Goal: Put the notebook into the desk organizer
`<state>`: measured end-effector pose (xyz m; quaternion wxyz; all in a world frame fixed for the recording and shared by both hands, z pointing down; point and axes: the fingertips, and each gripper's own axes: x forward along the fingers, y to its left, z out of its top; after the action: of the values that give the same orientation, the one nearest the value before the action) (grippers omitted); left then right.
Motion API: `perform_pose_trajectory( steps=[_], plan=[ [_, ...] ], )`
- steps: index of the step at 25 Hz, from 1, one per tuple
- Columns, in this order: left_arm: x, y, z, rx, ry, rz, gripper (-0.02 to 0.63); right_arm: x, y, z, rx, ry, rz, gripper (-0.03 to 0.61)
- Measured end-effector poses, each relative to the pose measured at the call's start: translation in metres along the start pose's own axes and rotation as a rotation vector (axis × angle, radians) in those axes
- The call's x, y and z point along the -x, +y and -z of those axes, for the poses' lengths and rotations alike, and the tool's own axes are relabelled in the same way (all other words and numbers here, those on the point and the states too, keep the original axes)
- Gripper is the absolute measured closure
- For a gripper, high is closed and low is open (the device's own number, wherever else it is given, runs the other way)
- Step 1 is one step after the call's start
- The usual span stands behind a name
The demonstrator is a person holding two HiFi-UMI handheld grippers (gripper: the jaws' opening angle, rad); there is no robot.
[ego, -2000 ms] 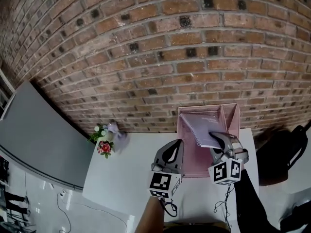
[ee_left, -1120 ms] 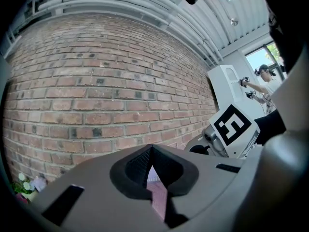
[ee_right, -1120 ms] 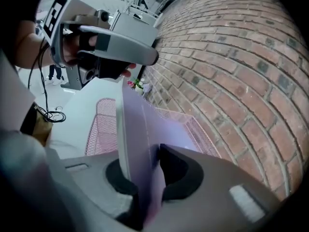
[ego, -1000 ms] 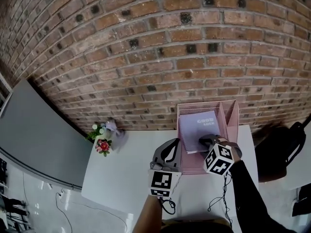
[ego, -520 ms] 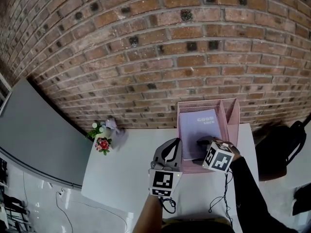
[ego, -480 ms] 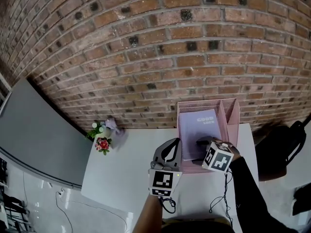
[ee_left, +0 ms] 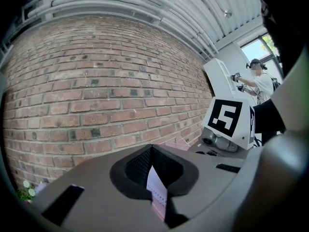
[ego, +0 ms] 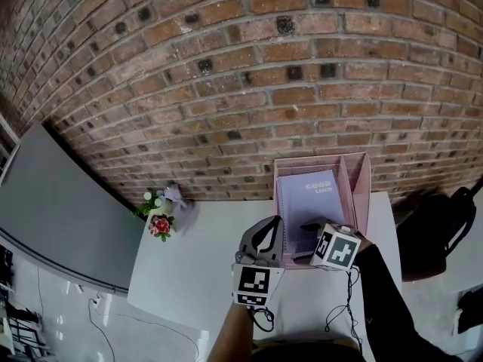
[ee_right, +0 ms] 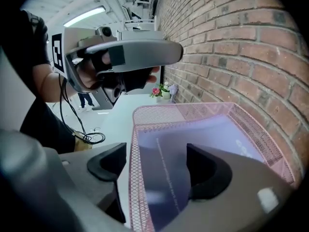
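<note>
The lavender notebook [ego: 304, 198] lies cover up in the wide left compartment of the pink mesh desk organizer [ego: 359, 194], which stands against the brick wall. In the right gripper view the notebook [ee_right: 219, 134] fills the floor inside the organizer's mesh wall [ee_right: 164, 112]. My right gripper [ee_right: 157, 166] is opening. Its jaws stand wide at the organizer's near end, over the notebook's near edge, and do not press on it. In the head view the right gripper [ego: 309, 228] is at that same end. My left gripper [ego: 272, 225] hovers shut just left of the organizer, holding nothing.
A small pot of flowers [ego: 160, 219] stands at the back left of the white table [ego: 189, 277]. A grey panel [ego: 53, 210] lies off the table's left side, and something black [ego: 438, 232] stands on the right. The organizer's narrow right compartment [ego: 356, 183] holds nothing I can see.
The right gripper lowered the tilted notebook flat into the organizer, let go of it, and drew back toward the near end with its jaws spread. The left gripper stayed put.
</note>
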<state>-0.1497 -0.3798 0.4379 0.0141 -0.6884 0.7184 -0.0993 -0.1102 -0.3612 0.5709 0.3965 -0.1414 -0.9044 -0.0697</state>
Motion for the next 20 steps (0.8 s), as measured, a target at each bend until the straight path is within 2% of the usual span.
perform_pose_trajectory(
  steps=[7,12,15,20],
  plan=[
    [0.006,0.0,0.001,-0.004,0.02,-0.02,0.606,0.009,0.006,-0.002,-0.002,-0.023,0.016,0.196],
    [0.013,0.002,0.002,-0.007,0.028,-0.037,0.606,0.019,0.003,-0.009,0.005,-0.076,0.074,0.196],
    [0.016,0.002,0.003,-0.005,0.032,-0.036,0.606,0.027,-0.002,-0.012,-0.02,-0.122,0.14,0.196],
    [0.022,-0.003,0.004,0.007,0.035,0.004,0.606,0.049,-0.013,-0.022,-0.097,-0.231,0.308,0.196]
  ],
)
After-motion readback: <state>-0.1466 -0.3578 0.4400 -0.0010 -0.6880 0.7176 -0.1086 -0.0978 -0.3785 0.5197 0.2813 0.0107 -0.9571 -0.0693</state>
